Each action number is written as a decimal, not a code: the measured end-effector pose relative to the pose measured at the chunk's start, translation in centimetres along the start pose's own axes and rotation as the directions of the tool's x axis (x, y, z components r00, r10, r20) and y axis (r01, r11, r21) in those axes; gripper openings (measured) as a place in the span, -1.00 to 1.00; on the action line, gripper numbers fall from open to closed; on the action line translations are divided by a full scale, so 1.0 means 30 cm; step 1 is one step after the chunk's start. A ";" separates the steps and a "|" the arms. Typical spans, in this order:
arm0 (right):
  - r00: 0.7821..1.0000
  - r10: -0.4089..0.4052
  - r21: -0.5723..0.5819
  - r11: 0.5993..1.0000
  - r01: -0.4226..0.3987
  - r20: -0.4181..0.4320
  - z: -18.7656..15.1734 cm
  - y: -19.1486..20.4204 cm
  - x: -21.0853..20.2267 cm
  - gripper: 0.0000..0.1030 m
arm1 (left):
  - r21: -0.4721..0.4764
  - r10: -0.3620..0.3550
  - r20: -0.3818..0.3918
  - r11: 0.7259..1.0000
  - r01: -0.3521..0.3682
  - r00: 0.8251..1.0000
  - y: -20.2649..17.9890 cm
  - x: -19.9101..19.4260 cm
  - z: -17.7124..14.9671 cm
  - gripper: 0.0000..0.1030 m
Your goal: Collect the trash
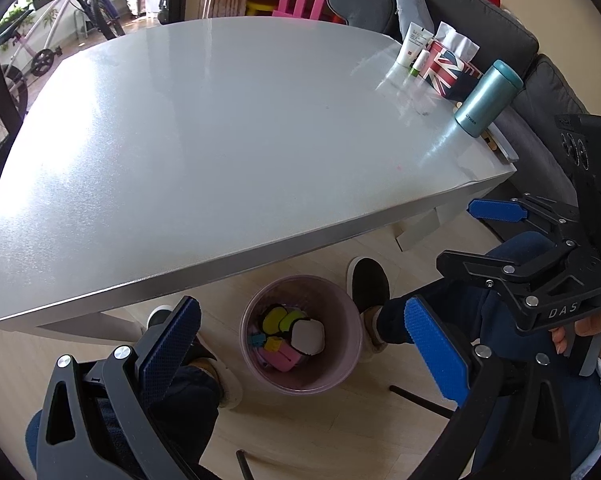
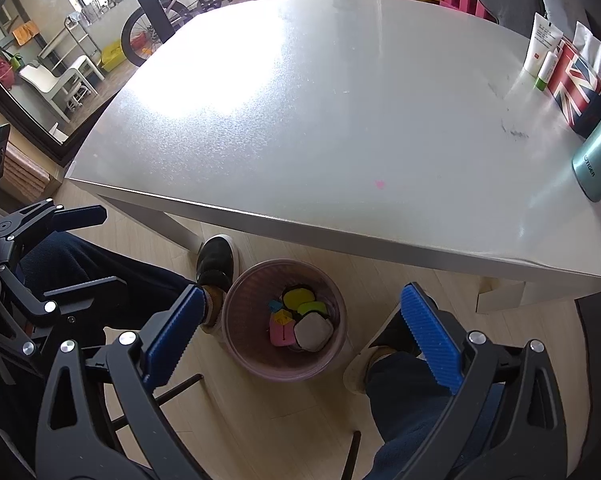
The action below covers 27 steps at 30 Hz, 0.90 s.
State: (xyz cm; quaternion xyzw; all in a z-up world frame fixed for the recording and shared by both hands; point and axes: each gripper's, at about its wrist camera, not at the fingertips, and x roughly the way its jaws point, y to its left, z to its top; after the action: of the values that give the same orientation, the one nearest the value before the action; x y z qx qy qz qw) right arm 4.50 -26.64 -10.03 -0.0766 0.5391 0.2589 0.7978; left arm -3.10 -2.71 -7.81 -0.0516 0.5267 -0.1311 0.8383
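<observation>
The trash (image 1: 290,334) lies in the pink bin (image 1: 300,380) on the floor below our left gripper (image 1: 300,340) and right gripper (image 2: 304,332), both wide and empty, so next we look for more.

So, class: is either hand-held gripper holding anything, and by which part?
Nothing is held. The left hand-held gripper and right hand-held gripper both stand open over the bin.
</observation>
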 end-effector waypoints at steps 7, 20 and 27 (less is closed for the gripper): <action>0.999 -0.006 -0.010 1.000 0.007 0.048 0.027 0.014 -0.050 0.91 | -0.029 0.017 0.027 0.999 -0.016 0.999 0.037 -0.042 0.025 0.90; 0.989 -0.021 -0.045 0.999 0.028 0.144 0.147 0.042 -0.144 0.93 | -0.004 0.092 0.092 0.996 -0.092 0.991 0.069 -0.123 0.118 0.90; 0.981 -0.024 -0.062 0.997 0.037 0.192 0.207 0.053 -0.192 0.94 | 0.020 0.110 0.136 0.993 -0.114 0.985 0.063 -0.167 0.168 0.90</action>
State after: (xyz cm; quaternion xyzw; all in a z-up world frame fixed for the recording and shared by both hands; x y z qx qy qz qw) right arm 7.18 -24.70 -2.08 -0.0857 0.4502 0.2702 0.8467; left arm -0.32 0.22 -1.66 -0.0192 0.4690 -0.0872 0.8787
